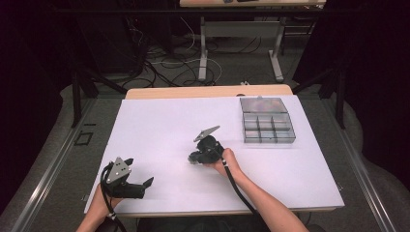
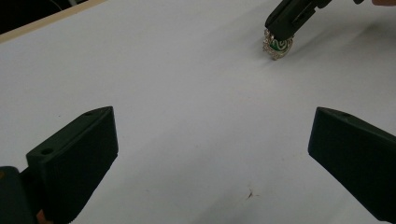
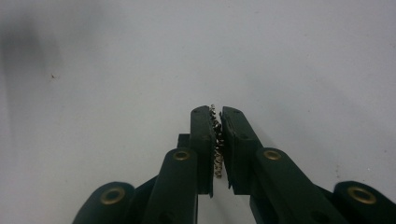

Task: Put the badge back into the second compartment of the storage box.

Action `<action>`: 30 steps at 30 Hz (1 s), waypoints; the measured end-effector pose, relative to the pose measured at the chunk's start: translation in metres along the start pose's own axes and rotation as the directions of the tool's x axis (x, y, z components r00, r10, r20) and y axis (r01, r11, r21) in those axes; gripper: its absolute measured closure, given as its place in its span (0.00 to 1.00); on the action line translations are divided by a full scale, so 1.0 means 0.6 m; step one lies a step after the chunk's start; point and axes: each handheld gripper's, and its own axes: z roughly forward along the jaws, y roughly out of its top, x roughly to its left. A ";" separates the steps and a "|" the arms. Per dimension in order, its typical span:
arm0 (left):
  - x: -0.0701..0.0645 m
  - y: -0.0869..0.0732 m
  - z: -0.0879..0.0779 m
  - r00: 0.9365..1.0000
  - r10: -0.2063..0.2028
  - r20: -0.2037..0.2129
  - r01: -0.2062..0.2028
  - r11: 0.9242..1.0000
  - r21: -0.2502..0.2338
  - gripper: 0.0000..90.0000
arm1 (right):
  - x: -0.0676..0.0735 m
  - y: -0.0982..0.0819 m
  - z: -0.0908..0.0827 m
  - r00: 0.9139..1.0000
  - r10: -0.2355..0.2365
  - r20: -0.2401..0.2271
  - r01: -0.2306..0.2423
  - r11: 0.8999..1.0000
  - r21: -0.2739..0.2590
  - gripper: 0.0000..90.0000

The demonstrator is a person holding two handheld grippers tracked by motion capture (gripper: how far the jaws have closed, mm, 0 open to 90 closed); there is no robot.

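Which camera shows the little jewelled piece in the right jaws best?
The left gripper view: the green-and-silver piece shows face-on under the right gripper. The right gripper view shows just its edge pinched between the jaws; the high view cannot resolve it.

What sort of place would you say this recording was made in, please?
Probably a lab or workshop set up for recording: a table with a plain white top, dark curtains around it, loose cables on the floor behind, and a clear compartment box set out.
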 end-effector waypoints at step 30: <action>-0.001 0.000 -0.001 1.000 0.001 0.004 -0.001 1.000 -0.005 0.02 | 0.020 0.007 -0.041 0.999 -0.033 -0.003 0.032 0.999 -0.041 0.95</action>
